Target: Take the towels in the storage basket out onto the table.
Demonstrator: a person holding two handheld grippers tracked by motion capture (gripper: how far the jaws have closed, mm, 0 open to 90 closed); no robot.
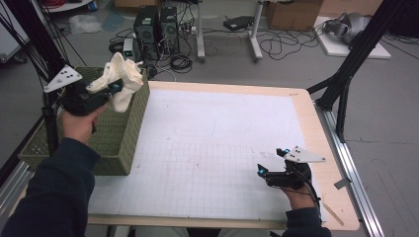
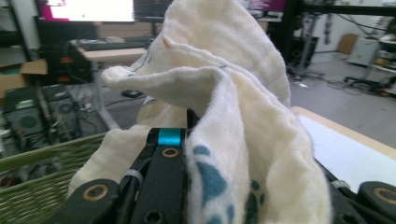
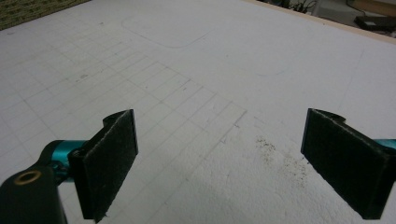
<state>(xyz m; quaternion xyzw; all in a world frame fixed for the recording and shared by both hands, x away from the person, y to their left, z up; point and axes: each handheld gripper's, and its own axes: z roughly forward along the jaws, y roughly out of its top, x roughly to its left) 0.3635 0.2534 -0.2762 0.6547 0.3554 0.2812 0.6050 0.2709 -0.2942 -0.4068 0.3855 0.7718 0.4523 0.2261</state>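
Left gripper view: the 2 black jaws are closed on a fold of a cream cloth (image 2: 224, 93) with blue paw prints, which bunches up over them and spills down at the right of the frame. Pinching a fold rather than an edge keeps the whole cloth gathered, so it can be carried as 1 lump.

In the high view the left gripper (image 1: 112, 89) holds the cloth (image 1: 121, 79) in the air at the upper left, over the near corner of a green woven basket (image 1: 118, 143). That spot suggests the cloth is either on its way in or just lifted out; I cannot tell which.

The right gripper (image 1: 271, 162) sits low at the lower right of the high view. In the right gripper view its jaws stand wide apart with nothing between them, just above the white gridded tabletop (image 3: 196, 60), probably parked out of the way.
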